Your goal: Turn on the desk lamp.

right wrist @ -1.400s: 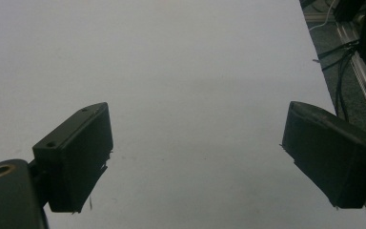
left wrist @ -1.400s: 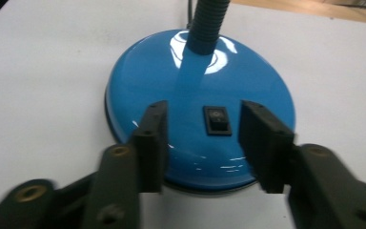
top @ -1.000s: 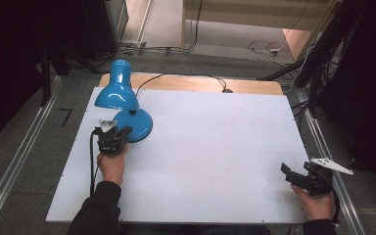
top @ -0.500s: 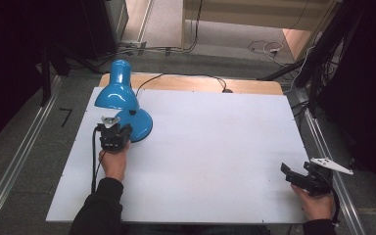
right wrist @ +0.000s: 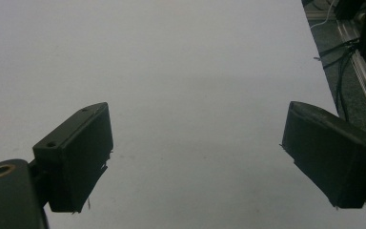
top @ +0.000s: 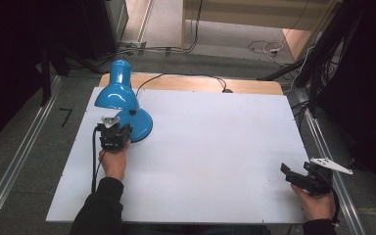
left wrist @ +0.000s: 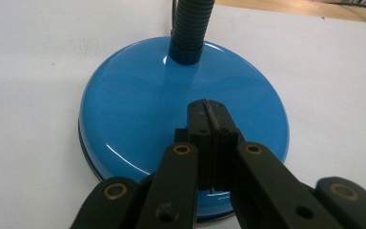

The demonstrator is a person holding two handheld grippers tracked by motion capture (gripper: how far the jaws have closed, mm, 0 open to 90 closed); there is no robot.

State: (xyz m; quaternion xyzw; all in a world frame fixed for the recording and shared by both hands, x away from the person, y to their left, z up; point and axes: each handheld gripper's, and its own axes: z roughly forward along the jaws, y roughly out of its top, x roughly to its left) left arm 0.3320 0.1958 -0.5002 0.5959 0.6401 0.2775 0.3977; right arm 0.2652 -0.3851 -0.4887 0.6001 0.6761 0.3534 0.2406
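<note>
1. Right now, nearest the person, the right gripper point(top: 293, 175) is sitting low at the near right corner of the table point(top: 215, 147), its jaws spread wide apart with nothing between them; in the right gripper view point(right wrist: 198, 157) they are framing bare white tabletop.
2. Moving across to the left side, the left hand point(top: 113, 161) is reaching forward from a dark sleeve point(top: 98, 210), carrying the left gripper point(top: 113, 133) up to the lamp.
3. Looking closer in the left gripper view, the left gripper point(left wrist: 211, 112) is showing its jaws clenched together, pad against pad, nothing caught between them, the closed tips hovering over or resting on the near part of the lamp base point(left wrist: 138, 105); whether they are pressing on it I cannot tell.
4. Going farther, the blue lamp point(top: 122, 105) is standing at the far left part of the table, its round base lying flat on the white top, its ribbed neck point(left wrist: 190, 24) rising from the base's far side.
5. Farther still, the lampshade point(top: 116, 90) is leaning toward the table's far left corner, and a black cord point(top: 186, 77) is trailing along the wooden far edge.
</note>
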